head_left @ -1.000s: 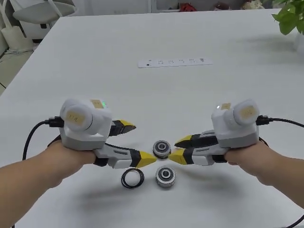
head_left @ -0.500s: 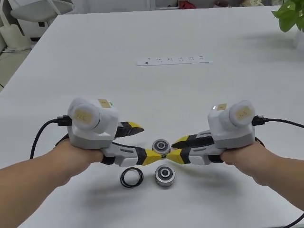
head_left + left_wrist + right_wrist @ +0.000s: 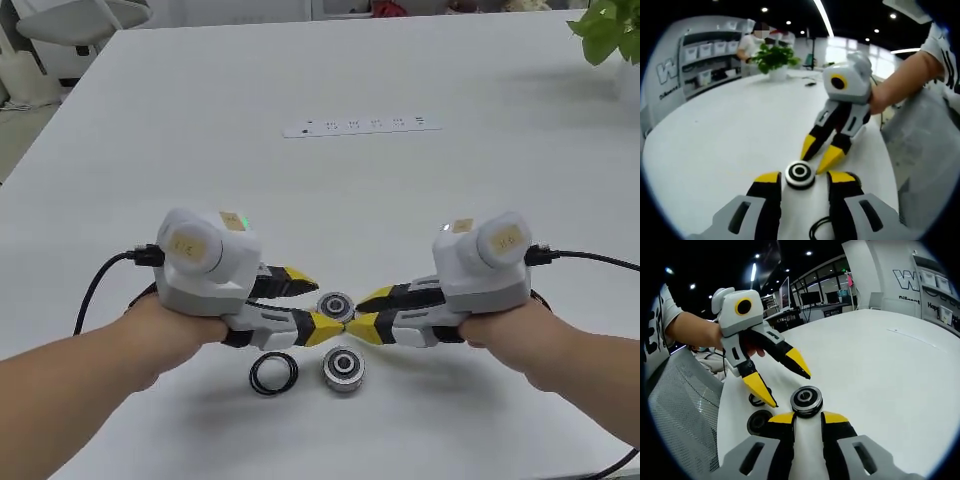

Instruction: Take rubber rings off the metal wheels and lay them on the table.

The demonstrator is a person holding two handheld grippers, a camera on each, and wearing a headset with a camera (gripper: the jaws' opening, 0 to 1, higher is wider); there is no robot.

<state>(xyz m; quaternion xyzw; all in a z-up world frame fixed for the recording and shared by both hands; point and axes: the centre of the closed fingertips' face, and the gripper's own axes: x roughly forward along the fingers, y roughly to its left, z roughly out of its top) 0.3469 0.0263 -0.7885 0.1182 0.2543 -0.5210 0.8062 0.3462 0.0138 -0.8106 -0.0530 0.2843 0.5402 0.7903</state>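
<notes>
On the white table (image 3: 450, 180), two hand-held grippers point inward, tips nearly meeting at a metal wheel (image 3: 335, 306). The left gripper (image 3: 318, 303) has its jaws spread wide around the wheel. The right gripper (image 3: 360, 312) has its jaws slightly parted and empty. A second wheel (image 3: 343, 366) and a loose rubber ring (image 3: 253, 375) lie just beside them.

A: Entry one, the landmark?
B: White table (image 3: 300, 80); power strip (image 3: 362, 126) lying mid-top, far side.
A: Around it?
B: Potted plant (image 3: 605, 28) on far right corner; white chair (image 3: 85, 18) beyond far left corner; bin shelving (image 3: 705, 55) behind; ceiling strip light (image 3: 822, 15) overhead.
</notes>
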